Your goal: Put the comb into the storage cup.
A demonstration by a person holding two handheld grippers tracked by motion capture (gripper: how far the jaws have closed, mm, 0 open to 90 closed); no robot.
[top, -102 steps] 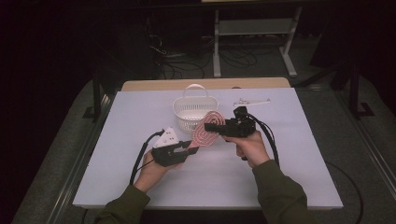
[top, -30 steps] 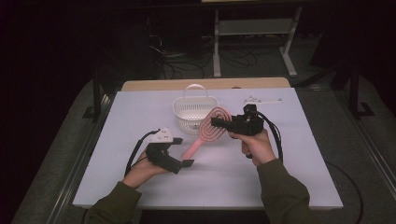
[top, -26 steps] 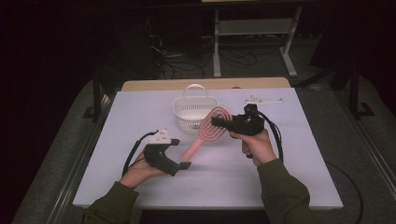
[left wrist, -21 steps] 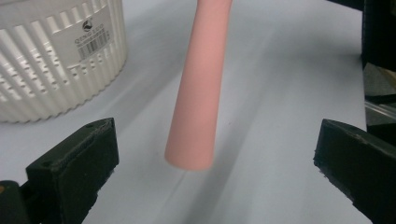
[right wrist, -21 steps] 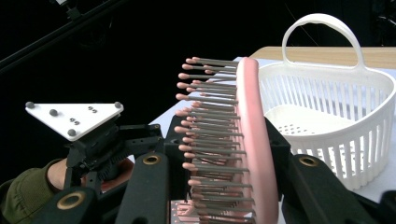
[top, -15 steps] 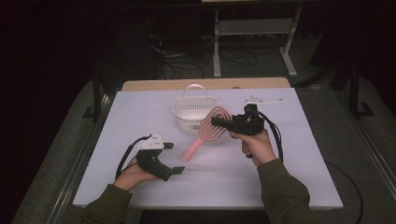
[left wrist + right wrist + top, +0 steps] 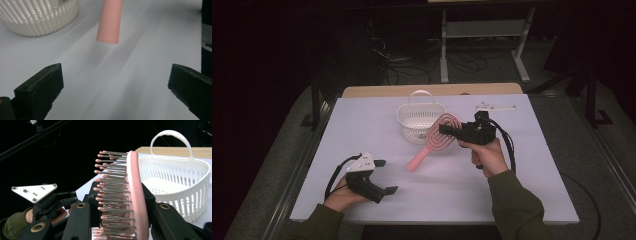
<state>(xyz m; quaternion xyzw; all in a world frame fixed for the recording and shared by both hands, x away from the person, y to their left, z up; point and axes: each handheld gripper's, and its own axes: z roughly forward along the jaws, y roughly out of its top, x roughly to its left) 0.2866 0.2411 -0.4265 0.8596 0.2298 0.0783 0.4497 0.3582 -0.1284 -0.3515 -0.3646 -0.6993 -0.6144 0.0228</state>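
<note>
The right gripper [image 7: 446, 131], clamped on the pink vented plastic hairbrush's [image 7: 436, 141] head mid-table, needed only to tip it into the white slatted plastic basket [image 7: 418, 124] beside; the left gripper [image 7: 384, 176], spread, hung empty near the table's front-left corner.

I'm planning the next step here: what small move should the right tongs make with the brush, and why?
Probably carry the brush a little over the basket before letting go: the right tongs grip its head beside the basket, handle hanging above the table.
</note>
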